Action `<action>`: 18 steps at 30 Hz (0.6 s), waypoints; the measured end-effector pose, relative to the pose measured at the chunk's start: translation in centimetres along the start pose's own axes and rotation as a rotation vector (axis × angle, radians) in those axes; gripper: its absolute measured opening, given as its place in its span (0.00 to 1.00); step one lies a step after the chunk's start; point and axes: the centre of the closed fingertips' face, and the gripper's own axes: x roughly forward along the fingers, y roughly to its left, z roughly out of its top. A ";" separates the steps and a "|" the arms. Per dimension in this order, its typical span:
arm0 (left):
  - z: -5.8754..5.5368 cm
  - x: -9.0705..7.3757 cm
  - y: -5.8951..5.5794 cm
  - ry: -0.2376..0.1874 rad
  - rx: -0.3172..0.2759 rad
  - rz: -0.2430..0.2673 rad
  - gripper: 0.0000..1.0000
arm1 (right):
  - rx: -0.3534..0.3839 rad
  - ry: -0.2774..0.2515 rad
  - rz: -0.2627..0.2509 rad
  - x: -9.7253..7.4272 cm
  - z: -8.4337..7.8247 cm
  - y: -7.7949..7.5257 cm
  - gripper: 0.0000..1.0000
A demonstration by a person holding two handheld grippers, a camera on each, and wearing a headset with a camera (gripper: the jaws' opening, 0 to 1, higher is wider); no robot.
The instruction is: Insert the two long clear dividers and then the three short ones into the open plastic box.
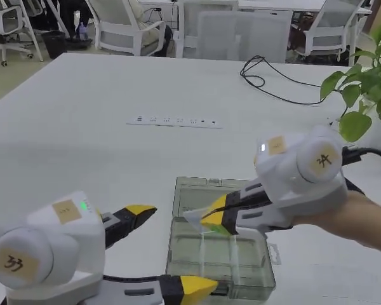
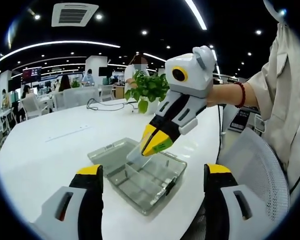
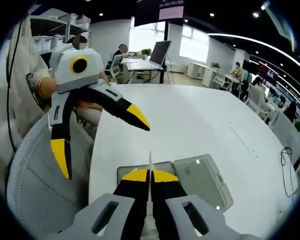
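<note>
Your right tongs (image 1: 211,219) cover the middle of the box (image 1: 247,289), so you cannot see where its back wall meets the lid (image 1: 189,190). The clear divider (image 1: 195,218) pinched there blurs into the plastic behind it, and its far end is hard to trace. What stands inside the box is too faint to count. The bottom edge of the head view cuts off the body of your left tongs (image 1: 171,249).
</note>
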 end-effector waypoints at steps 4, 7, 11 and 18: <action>-0.1 -0.1 0.1 -0.001 -0.001 0.010 0.88 | 0.005 0.020 -0.004 0.3 -0.7 -0.2 0.02; -0.2 -0.1 0.2 -0.001 -0.005 0.012 0.89 | 0.023 0.020 0.003 0.5 -1.0 -0.2 0.02; -0.3 0.0 0.3 0.003 -0.009 0.018 0.91 | 0.029 0.022 0.008 0.8 -1.5 -0.1 0.02; -0.2 0.1 0.4 -0.006 -0.012 0.022 0.96 | 0.025 0.028 0.018 1.3 -1.9 0.1 0.02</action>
